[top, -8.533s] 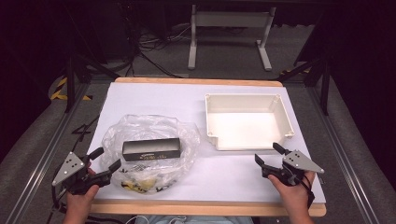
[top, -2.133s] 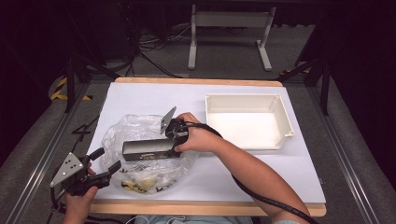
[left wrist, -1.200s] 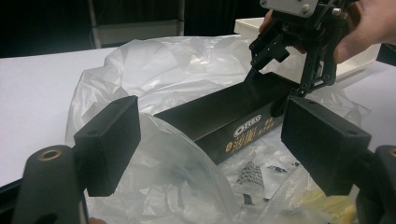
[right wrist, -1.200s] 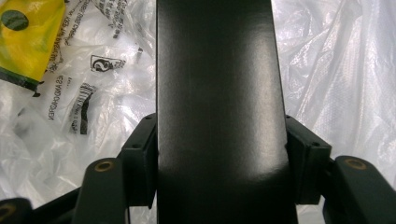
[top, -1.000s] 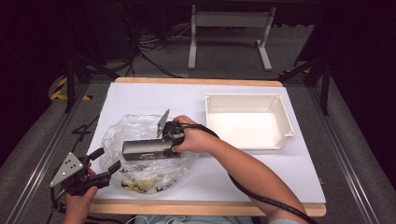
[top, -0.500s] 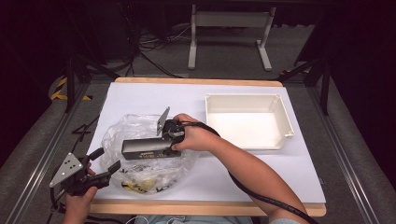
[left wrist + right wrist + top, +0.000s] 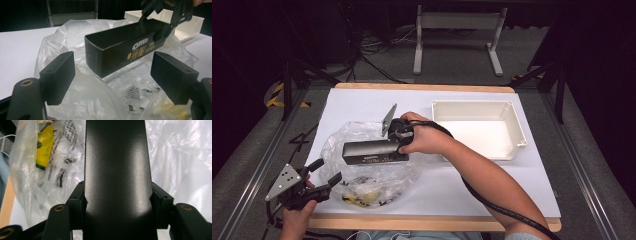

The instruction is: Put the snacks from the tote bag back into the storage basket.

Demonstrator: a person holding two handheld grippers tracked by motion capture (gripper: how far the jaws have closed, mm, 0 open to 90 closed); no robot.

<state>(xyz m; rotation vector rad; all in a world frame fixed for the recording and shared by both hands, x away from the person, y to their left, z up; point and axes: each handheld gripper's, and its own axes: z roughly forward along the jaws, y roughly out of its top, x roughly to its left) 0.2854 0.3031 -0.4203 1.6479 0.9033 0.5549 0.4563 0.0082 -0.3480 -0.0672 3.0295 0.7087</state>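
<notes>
Right gripper (image 7: pixel 399 141) pinches the black box (image 7: pixel 374 152) by its end, over the crumpled bag (image 7: pixel 362 172). Left gripper (image 7: pixel 323 176) spread, empty, at the bag's near-left edge. White tray (image 7: pixel 477 127) right of the box, bare table (image 7: pixel 357 102) beyond.

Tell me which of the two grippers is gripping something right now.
The right gripper: its jaws are clamped on the end of the black box over the plastic bag. The left gripper sits open and empty near the table's front-left corner.
</notes>
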